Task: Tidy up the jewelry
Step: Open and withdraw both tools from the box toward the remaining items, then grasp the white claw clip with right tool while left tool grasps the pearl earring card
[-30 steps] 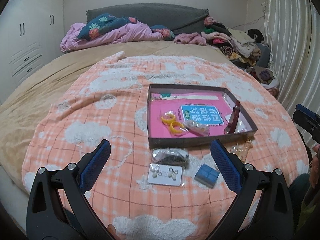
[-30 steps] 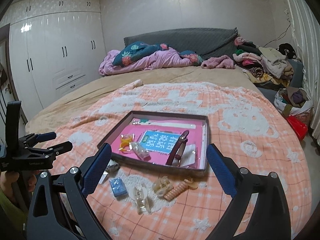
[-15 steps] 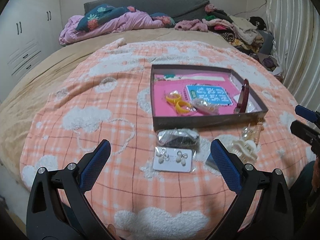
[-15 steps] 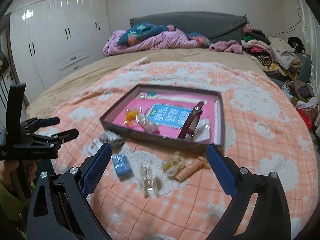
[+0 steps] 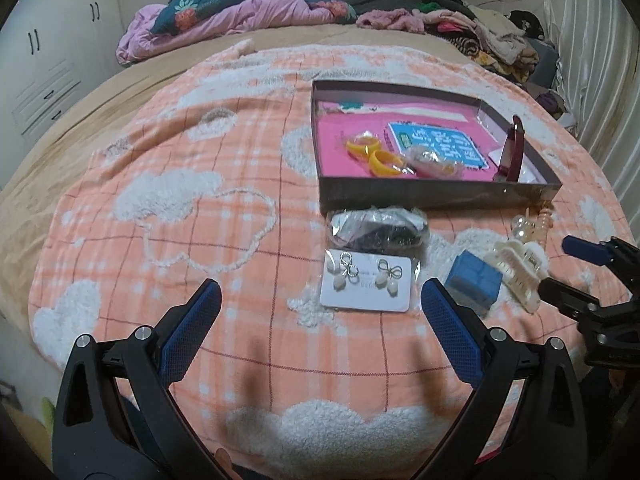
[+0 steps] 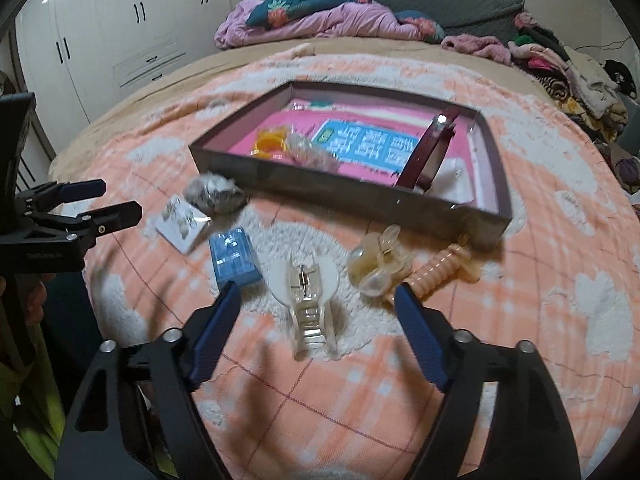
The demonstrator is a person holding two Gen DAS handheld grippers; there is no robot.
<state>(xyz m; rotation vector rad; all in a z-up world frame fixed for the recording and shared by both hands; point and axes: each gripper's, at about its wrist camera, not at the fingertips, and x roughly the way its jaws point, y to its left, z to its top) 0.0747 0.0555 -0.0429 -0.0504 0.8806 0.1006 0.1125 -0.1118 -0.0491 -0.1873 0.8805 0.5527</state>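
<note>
A shallow dark box [image 5: 440,196] [image 6: 320,188] with a pink lining sits on the peach blanket and holds yellow rings [image 5: 376,156] and a dark red clip [image 6: 430,152]. In front of it lie an earring card [image 5: 368,284] [image 6: 182,224], a bag of dark pieces [image 5: 376,230], a blue case [image 5: 474,278] [image 6: 234,258], a white claw clip [image 5: 520,272] [image 6: 306,300], a clear clip [image 6: 378,268] and a peach ribbed clip [image 6: 444,268]. My left gripper [image 5: 320,292] is open just short of the card. My right gripper [image 6: 319,294] is closing, with the white clip between its pads but untouched.
Crumpled purple and floral bedding [image 5: 240,12] lies at the bed's head. A heap of clothes [image 6: 568,68] sits at the far right. White wardrobes [image 6: 100,40] stand left and a curtain [image 5: 592,60] hangs right. The blanket's near edge runs below both grippers.
Both grippers have come down and tilted toward the blanket, so the loose items look larger. The right gripper's jaws have narrowed on either side of the white claw clip.
</note>
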